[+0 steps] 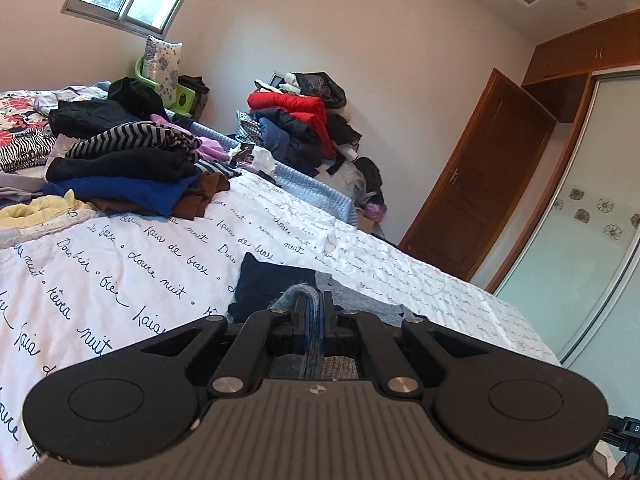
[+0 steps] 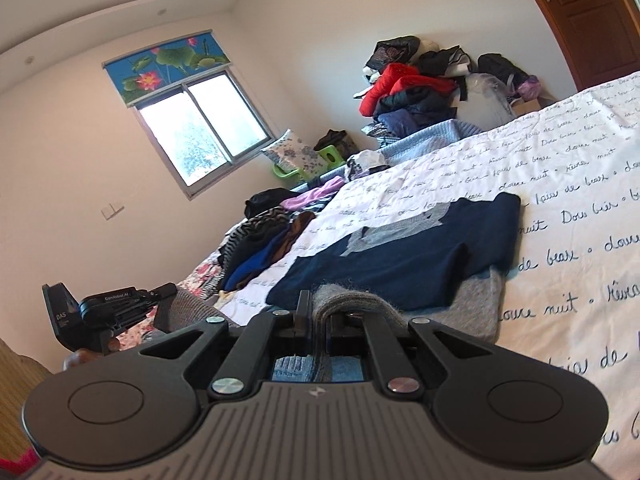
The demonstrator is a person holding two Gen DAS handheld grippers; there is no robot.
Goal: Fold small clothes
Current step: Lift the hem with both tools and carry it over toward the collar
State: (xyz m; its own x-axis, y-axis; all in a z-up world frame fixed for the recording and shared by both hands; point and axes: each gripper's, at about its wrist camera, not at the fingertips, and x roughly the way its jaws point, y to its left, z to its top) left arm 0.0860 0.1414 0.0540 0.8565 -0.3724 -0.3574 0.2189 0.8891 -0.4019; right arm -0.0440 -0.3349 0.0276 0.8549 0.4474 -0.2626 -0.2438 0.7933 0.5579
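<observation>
Bedroom, bed spread with a white script-printed cover: you hold the sweater's near edge in both grippers.

Your left gripper (image 1: 311, 312) has its fingers clenched on a fold of fuzzy grey-blue knit, and your right gripper (image 2: 318, 312) pinches a like fold of grey knit pulled up over its tips. Just past them the sweater (image 2: 404, 256) lies on the bed cover (image 2: 568, 200), navy across the body with grey panels near the neck and a grey band along the near edge, one part doubled over the rest. Farther back on the bed sits a stack of folded clothes (image 1: 128, 168), striped, black, blue and brown. Against the far wall a heap of jackets (image 1: 300, 120) rises, red on top, beside a wooden door (image 1: 472, 184).
</observation>
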